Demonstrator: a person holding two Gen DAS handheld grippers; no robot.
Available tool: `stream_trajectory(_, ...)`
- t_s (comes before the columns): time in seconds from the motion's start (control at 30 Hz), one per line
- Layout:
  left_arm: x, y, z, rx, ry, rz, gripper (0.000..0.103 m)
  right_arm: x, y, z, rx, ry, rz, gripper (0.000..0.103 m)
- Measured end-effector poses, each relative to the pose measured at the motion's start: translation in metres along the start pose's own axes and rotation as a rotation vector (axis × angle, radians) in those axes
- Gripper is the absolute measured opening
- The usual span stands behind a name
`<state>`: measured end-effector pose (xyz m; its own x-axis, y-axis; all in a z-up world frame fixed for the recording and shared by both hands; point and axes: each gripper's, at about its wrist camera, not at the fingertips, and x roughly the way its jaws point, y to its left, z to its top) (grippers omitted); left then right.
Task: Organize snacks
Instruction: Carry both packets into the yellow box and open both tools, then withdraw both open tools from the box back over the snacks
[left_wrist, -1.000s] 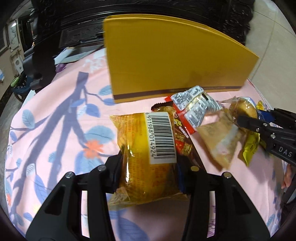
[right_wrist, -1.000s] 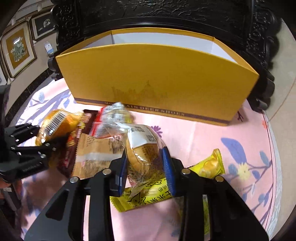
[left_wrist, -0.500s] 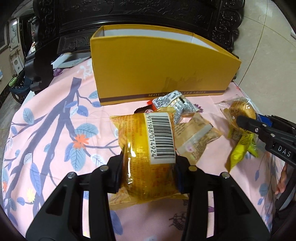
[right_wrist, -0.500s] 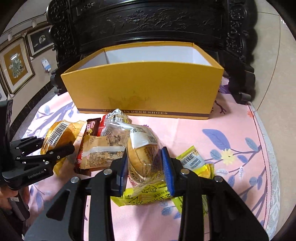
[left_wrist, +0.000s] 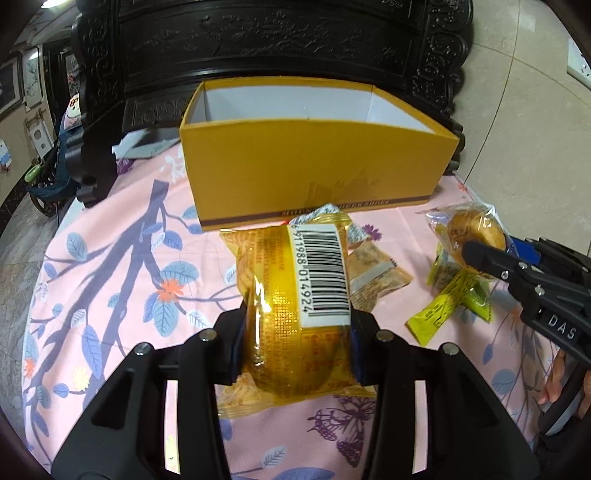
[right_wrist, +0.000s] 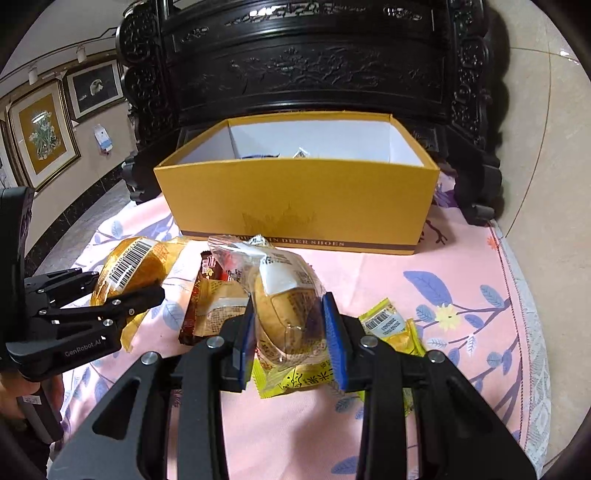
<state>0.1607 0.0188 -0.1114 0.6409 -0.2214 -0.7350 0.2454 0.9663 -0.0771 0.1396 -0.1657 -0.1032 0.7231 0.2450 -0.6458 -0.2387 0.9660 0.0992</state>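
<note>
two snacks in hand: left hand-held gripper (left_wrist: 295, 332) is clamped on the gold barcode pack (left_wrist: 295, 306), right hand-held gripper (right_wrist: 290, 328) is clamped on the clear-wrapped bun (right_wrist: 284, 299). we hold both above the surface (right_wrist: 369, 280), facing the open yellow box (right_wrist: 295, 199), likely to drop them in. box already holds a few items. brown packets (right_wrist: 212, 306) and yellow-green sachets (right_wrist: 388, 328) lie loose below; the box's near wall is what we must clear.
</note>
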Motion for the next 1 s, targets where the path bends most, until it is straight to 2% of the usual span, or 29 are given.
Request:
stream_trajectory(0.33,-0.016,-0.008,0.026,0.017,-0.050,-0.001,0.043,-0.017,0.003,0.012,-0.009,-0.045,-0.006,0.034)
stream_trajectory(0.53,-0.021,-0.011,0.053,0.029,-0.080,0.000,0.043,-0.021,0.005,0.031,-0.024,-0.074,-0.005,0.034)
stream_trajectory(0.73,-0.030,-0.011,0.100,0.043,-0.135,0.022,0.043,-0.022,0.003,0.068,-0.040,-0.108,0.002,0.034)
stream_trajectory(1.0,-0.016,-0.008,0.181,0.051,-0.172,0.063,0.043,0.006,-0.011,0.147,-0.021,-0.114,0.014,0.034)
